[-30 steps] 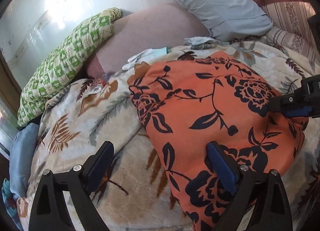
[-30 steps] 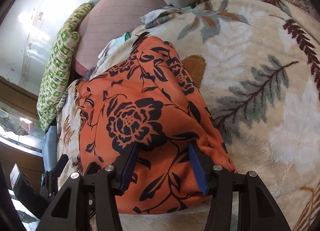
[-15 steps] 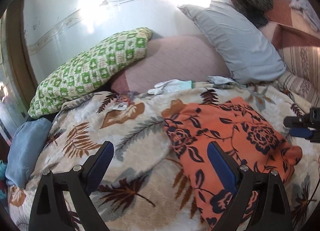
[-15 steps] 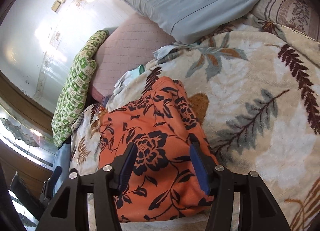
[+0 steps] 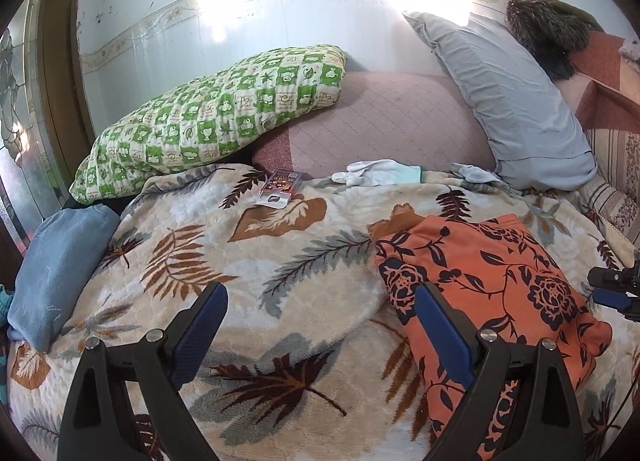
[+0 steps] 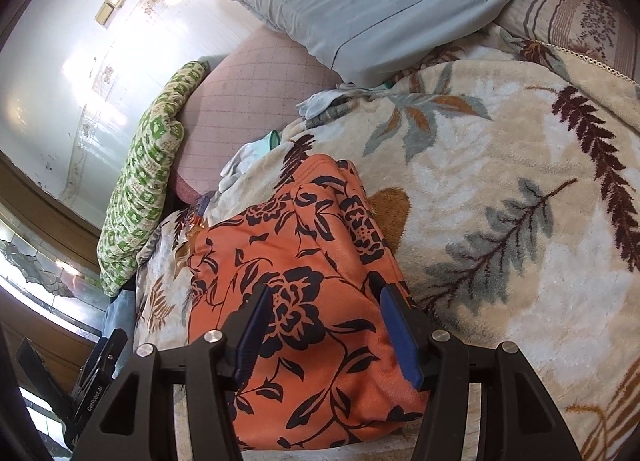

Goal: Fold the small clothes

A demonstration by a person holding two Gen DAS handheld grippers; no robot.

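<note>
The orange garment [image 6: 304,301] lies folded in a thick bundle on the blanket [image 5: 248,261], toward the bed's near edge. Both tongs are open and empty: the left tongs [image 5: 320,325] hang over bare blanket beside it, and the right tongs [image 6: 320,325] spread just above its near end. The plush layers could spring open, or a pad could snag the top fold and drag it askew.

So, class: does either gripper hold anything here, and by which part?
Nothing is held. The left gripper is open above the blanket; the right gripper is open above the orange cloth, pads clear.
</note>
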